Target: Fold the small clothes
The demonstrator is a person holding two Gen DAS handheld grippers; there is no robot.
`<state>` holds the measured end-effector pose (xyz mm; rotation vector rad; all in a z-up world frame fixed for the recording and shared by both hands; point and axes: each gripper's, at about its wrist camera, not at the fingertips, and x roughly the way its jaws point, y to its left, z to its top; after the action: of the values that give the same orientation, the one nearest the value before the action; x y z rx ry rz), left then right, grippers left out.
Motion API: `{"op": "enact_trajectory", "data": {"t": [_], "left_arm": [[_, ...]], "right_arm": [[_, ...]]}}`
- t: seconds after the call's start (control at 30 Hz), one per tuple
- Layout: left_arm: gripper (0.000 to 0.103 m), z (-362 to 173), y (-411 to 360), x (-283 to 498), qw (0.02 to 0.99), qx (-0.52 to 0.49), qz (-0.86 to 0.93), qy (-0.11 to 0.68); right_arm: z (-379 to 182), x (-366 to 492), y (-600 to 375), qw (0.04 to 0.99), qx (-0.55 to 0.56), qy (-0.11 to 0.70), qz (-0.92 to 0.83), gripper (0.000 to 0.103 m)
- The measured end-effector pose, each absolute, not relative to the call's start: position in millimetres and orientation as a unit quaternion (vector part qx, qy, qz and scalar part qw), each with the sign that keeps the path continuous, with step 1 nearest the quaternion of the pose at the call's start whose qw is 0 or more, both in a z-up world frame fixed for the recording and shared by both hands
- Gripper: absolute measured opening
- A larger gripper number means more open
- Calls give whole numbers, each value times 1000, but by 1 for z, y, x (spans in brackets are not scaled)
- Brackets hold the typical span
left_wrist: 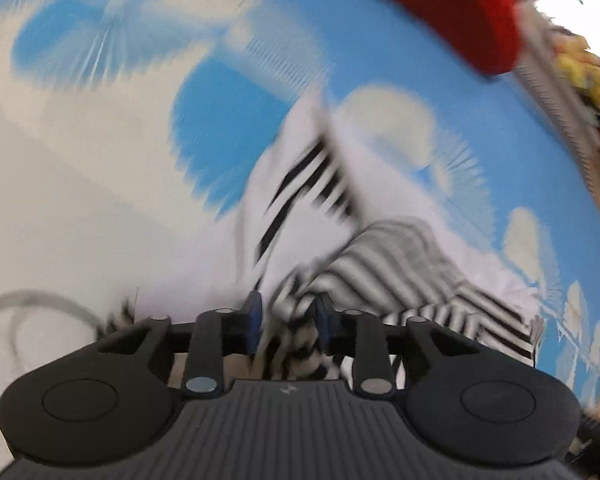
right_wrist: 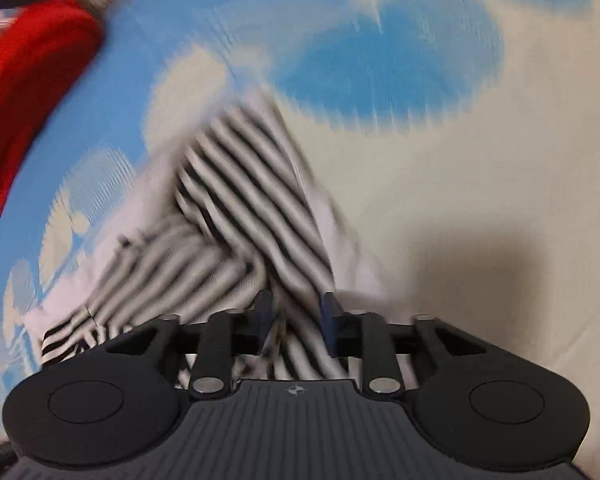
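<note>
Both grippers pointed steeply down over a black-and-white striped garment [right_wrist: 236, 216] that lay crumpled on a bedsheet [right_wrist: 480, 184] printed with blue sky and pale clouds. Motion blur smeared both wrist views, so fine detail was hard to read.

Seen from its own camera, the left gripper [left_wrist: 288, 316] had its blue-padded fingers [left_wrist: 253, 312] partly apart, with a bunched fold of the striped cloth rising between them. Whether the pads pressed on the fabric or merely flanked it could not be told through the blur.

Over on the other side, the right gripper [right_wrist: 298, 316] stood with a somewhat wider gap. Striped cloth passed beneath and between its fingers [right_wrist: 327, 320], yet the pads looked clear of it on both sides, so nothing seemed to be held there.

From the right view the garment spread up and to the left, one striped panel folded across another at an angle. A red cloth [left_wrist: 452, 12] lay well apart at the far edge of the sheet, and a yellow thing [left_wrist: 588, 72] showed beyond it, too blurred to name. The right gripper's shadow [right_wrist: 472, 256] fell on the pale sheet just beside the garment.
</note>
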<state>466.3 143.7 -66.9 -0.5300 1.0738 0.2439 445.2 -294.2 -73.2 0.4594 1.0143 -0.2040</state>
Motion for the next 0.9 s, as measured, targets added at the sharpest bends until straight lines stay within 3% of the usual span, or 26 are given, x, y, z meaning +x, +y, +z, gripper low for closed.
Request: {"op": "enact_trajectory", "data": {"t": [0.07, 0.13, 0.27, 0.4, 0.63, 0.73, 0.83, 0.9], "left_arm": [[31, -58, 132, 469, 841, -223, 98, 483], [31, -58, 126, 470, 844, -221, 82, 481], [30, -70, 124, 471, 834, -236, 70, 493], [23, -109, 137, 474, 780, -251, 100, 565], [23, -85, 138, 471, 810, -244, 75, 528], [23, -98, 139, 470, 795, -231, 84, 555], [30, -116, 150, 463, 760, -250, 82, 595], [33, -97, 157, 454, 772, -262, 76, 573]], "right_arm": [[-56, 444, -289, 874, 205, 436, -63, 46], [-59, 446, -290, 867, 230, 441, -18, 46], [-95, 455, -285, 807, 267, 525, 32, 45], [-128, 457, -289, 771, 249, 586, -18, 45], [-101, 454, -303, 814, 260, 519, -4, 46], [-116, 453, -300, 798, 234, 555, -16, 48], [-129, 438, -305, 772, 253, 581, -43, 46], [-107, 431, -307, 785, 255, 562, -47, 48]]}}
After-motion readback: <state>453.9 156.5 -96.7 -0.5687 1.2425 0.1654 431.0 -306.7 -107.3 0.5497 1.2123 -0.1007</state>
